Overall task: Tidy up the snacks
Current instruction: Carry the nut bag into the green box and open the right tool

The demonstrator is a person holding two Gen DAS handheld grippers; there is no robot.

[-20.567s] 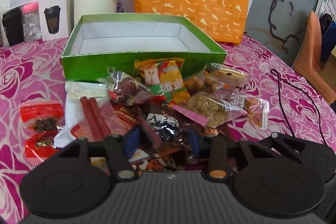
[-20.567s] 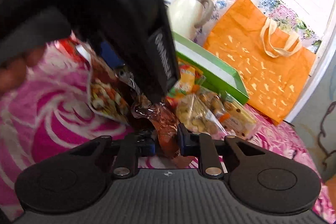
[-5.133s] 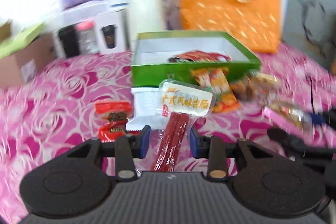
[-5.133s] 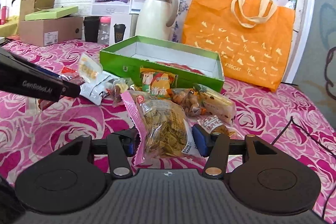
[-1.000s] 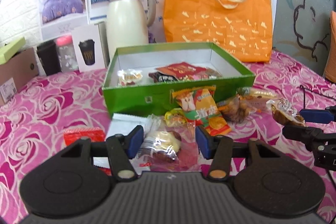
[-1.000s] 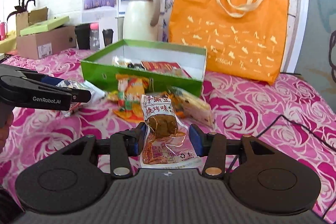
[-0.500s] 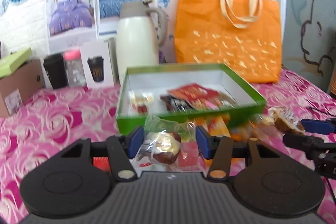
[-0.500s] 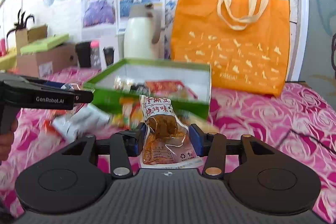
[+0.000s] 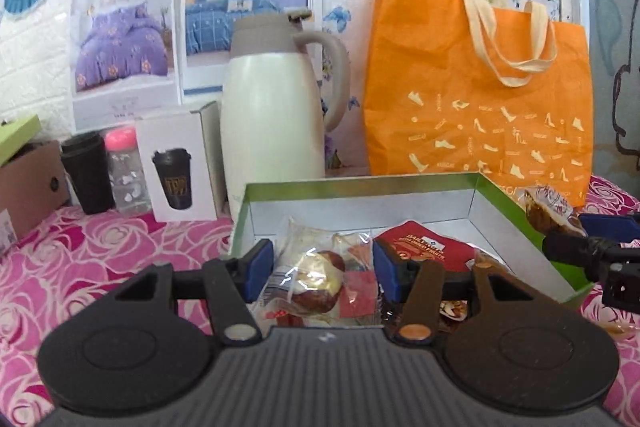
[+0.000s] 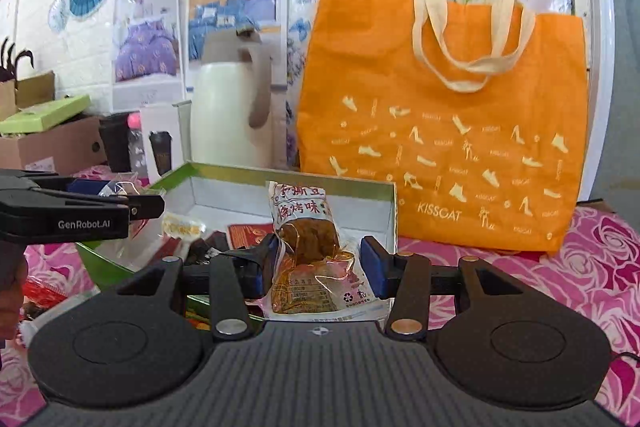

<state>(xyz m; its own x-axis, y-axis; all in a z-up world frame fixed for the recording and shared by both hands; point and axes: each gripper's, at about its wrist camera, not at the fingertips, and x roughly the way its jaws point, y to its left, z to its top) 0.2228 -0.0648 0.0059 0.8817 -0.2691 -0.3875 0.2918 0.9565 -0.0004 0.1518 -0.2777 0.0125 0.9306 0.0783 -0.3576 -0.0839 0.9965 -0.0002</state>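
Left wrist view: left gripper [image 9: 323, 269] clamped on clear-wrapped pastry packet [image 9: 316, 285], held over near edge of green box [image 9: 516, 209]. Right gripper [image 10: 318, 265] pinched on brown snack pouch [image 10: 310, 247], upright before same box [image 10: 384, 193]. Red packet [image 9: 420, 245] seen inside box. Pink rose-print cloth [image 9: 100, 251] beneath; cream thermos jug [image 9: 272, 115] and orange tote bag [image 9: 480, 99] at far wall.

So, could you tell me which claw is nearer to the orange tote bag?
Right. The right claw faces the orange tote bag across the box corner; the left claw points toward the jug.
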